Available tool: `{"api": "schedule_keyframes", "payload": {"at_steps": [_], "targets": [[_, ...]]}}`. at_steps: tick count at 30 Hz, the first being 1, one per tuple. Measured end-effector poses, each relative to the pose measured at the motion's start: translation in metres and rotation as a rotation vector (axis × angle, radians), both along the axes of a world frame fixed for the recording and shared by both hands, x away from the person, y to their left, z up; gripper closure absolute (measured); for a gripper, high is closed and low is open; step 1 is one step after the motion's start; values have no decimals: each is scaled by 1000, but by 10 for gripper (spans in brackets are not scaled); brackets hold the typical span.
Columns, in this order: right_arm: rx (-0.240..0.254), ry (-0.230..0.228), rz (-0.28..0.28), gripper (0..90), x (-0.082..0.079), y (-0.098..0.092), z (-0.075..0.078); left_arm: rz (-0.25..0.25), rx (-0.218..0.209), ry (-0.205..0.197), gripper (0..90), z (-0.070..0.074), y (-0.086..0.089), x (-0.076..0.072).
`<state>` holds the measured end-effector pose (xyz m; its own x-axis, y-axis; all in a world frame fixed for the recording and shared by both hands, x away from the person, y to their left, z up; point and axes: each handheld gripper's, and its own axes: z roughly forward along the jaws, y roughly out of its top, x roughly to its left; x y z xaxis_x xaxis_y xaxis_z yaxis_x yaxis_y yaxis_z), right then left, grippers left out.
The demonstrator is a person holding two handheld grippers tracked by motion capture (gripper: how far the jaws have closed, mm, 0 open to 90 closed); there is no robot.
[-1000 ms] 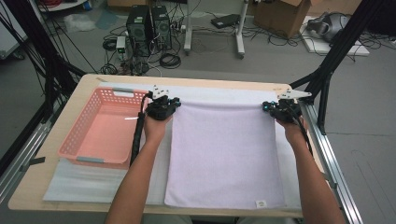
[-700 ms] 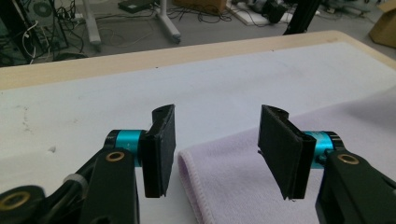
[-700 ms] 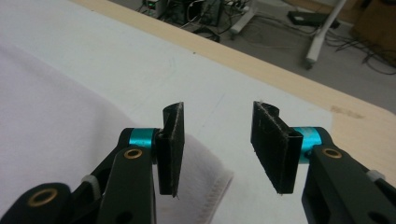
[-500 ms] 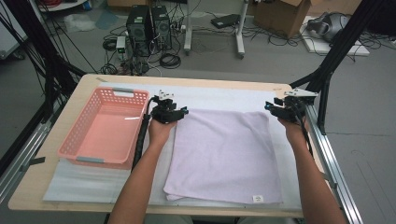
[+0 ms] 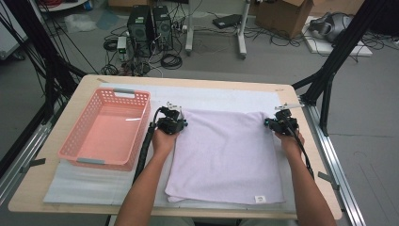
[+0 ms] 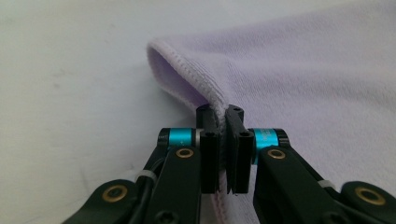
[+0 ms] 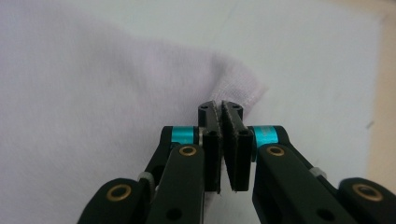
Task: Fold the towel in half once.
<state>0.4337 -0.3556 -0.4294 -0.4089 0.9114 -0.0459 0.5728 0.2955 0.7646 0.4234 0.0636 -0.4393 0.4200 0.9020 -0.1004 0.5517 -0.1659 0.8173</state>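
Our left tongs (image 5: 172, 123) and right tongs (image 5: 281, 123) have just re-closed, each now pinching a far corner of the lilac towel (image 5: 226, 155), ready for folding.

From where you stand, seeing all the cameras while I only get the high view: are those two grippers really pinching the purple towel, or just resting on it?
Observer: Pinching. In the left gripper view, the left gripper has its jaws shut on the towel's stitched hem, which runs up between them.
Operator: And the other one?
Observer: The right gripper is shut on the towel's far corner too; a thin fold of cloth sits between its jaws.
Operator: Is the cloth flat there?
Observer: No. At the left corner the hem arches up off the white mat, leaving a small hollow beneath.
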Motion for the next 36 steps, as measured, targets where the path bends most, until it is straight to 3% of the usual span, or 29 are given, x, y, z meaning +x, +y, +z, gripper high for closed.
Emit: {"api": "schedule_keyframes", "payload": {"at_steps": [2,3,4,6,7,8,9,13,15,20,22,23,24,26,27,28,31,33,34,36], "targets": [[44,-86,-17,860,-2,1,7,64,-38,-33,862,4,8,-5],[62,-120,-24,829,-2,2,9,81,-36,-31,861,3,11,-6],[67,-119,-35,741,-1,3,9,92,-22,-25,859,3,14,-6],[59,-100,-46,685,1,4,7,117,-38,-38,848,-1,20,-9],[83,-84,-49,658,0,2,7,124,-60,-43,812,-4,22,-9],[105,-78,-51,647,-1,0,7,124,-73,-31,705,-6,24,-9],[112,-76,-48,643,-2,-2,8,107,-84,-21,629,-8,25,-9],[104,-50,-25,641,-11,-10,12,42,-98,0,480,-9,24,-13],[102,-23,-17,647,-16,-15,11,20,-94,-2,455,-8,21,-15],[135,120,10,660,-20,-20,-1,4,-99,1,449,-6,16,-17],[119,151,48,709,-19,-15,-7,0,-97,6,444,-7,14,-17],[99,168,68,784,-18,-10,-9,-5,-96,10,444,-7,14,-17],[77,158,77,843,-19,-5,-10,-9,-95,14,444,-7,14,-18],[0,135,61,872,-19,1,-7,-12,-92,18,439,-7,13,-18],[-49,112,35,875,-19,2,-6,-17,-89,21,439,-7,13,-19],[-65,95,7,876,-19,1,-6,-22,-85,20,438,-6,12,-20],[-14,96,-50,857,-18,-3,-9,-46,-76,23,424,-4,10,-23],[-27,84,-69,753,-20,-2,-7,-66,-79,24,417,-1,9,-26],[-11,77,-65,729,-22,-3,-5,-76,-86,24,413,1,8,-28],[33,61,-48,681,-30,-6,3,-82,-103,-19,414,4,8,-36]]}}
